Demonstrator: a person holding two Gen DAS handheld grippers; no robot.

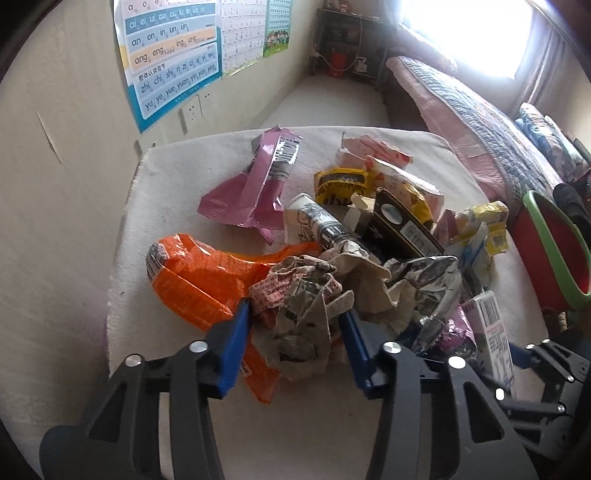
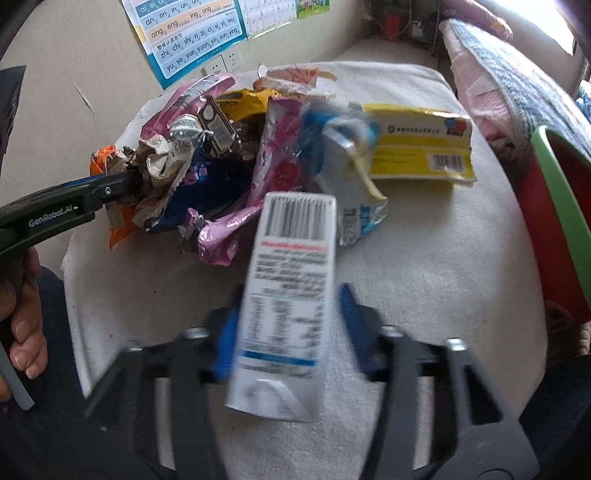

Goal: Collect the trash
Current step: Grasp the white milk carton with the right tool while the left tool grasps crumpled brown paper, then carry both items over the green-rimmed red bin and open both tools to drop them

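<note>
Crumpled brown printed paper (image 1: 306,317) sits gripped in the left tool (image 1: 295,343), while the right tool (image 2: 288,332) clasps a white barcoded carton (image 2: 288,295).

This is a home, a lived-in bedroom by the look of it. A bed (image 1: 476,122) with a pink and blue quilted cover runs along the right side under a bright window (image 1: 465,33). Children's pinyin learning posters (image 1: 170,55) are stuck on the plain wall, above white wall sockets (image 1: 192,110). At the far end stands a dark shelf unit (image 1: 347,40) cluttered with small household things. A red bin with a green rim (image 1: 554,243) sits beside the towel-covered worktop (image 1: 424,151)
</note>
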